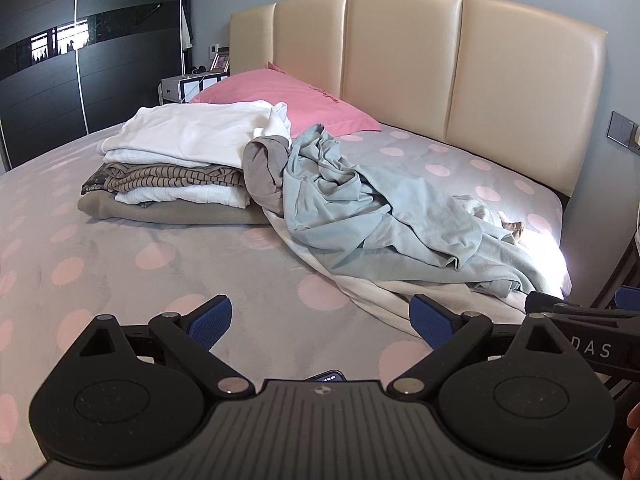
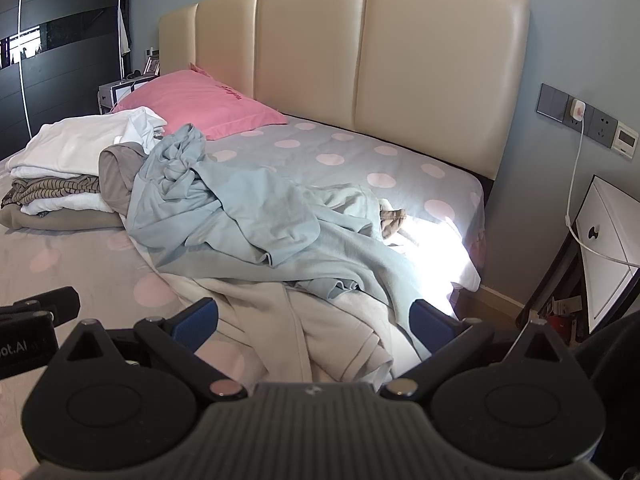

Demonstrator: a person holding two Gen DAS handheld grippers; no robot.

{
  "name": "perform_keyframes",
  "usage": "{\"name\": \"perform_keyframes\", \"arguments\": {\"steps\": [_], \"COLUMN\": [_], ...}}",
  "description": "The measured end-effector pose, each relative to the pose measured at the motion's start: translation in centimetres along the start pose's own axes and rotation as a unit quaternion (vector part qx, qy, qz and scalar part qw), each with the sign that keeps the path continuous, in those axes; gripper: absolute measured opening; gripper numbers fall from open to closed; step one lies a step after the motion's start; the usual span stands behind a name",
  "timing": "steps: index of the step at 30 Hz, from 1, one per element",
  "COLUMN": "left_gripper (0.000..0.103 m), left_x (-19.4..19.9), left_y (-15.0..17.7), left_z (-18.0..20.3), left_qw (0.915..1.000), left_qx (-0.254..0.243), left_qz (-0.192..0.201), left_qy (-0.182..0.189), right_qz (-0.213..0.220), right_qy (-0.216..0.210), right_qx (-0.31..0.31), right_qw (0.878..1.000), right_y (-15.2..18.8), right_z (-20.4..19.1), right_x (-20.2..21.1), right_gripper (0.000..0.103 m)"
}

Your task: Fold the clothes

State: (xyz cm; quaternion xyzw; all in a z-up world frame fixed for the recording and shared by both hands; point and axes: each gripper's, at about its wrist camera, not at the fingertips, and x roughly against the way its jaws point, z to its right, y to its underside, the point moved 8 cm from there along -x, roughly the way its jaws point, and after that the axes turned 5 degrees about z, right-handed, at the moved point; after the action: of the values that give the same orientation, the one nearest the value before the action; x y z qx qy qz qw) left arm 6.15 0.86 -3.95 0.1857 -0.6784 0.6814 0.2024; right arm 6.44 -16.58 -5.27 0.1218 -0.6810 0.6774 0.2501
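A crumpled pale blue garment (image 1: 360, 208) (image 2: 240, 216) lies across the bed, over a cream garment (image 1: 384, 292) (image 2: 320, 320) that spreads toward me. A grey garment (image 1: 264, 168) (image 2: 116, 172) is bunched at its far left end. To the left stands a stack of folded clothes (image 1: 180, 160) (image 2: 60, 168) with white pieces on top. My left gripper (image 1: 320, 320) hovers open over the bedsheet, short of the cream garment's edge. My right gripper (image 2: 314, 320) is open above the cream garment, holding nothing.
The bed (image 1: 100, 260) has a grey sheet with pink dots, a pink pillow (image 1: 292, 100) and a beige headboard (image 2: 360, 60). A white nightstand (image 2: 608, 248) and a charging cable (image 2: 576, 184) stand right of the bed. A phone (image 1: 326, 376) lies by the left gripper.
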Motion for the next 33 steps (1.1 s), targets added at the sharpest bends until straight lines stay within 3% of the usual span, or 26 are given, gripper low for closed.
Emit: {"name": "perform_keyframes", "arguments": {"steps": [33], "left_gripper": [0.097], "left_x": [0.09], "left_y": [0.32], "left_z": [0.12], "left_qw": [1.0], "left_qx": [-0.006], "left_qz": [0.0], "left_qy": [0.002], "right_qz": [0.002], "right_qy": [0.001], "right_qx": [0.008], "right_qw": [1.0], "right_y": [0.05], "right_z": [-0.35], "right_x": [0.16], "right_gripper": [0.102]}}
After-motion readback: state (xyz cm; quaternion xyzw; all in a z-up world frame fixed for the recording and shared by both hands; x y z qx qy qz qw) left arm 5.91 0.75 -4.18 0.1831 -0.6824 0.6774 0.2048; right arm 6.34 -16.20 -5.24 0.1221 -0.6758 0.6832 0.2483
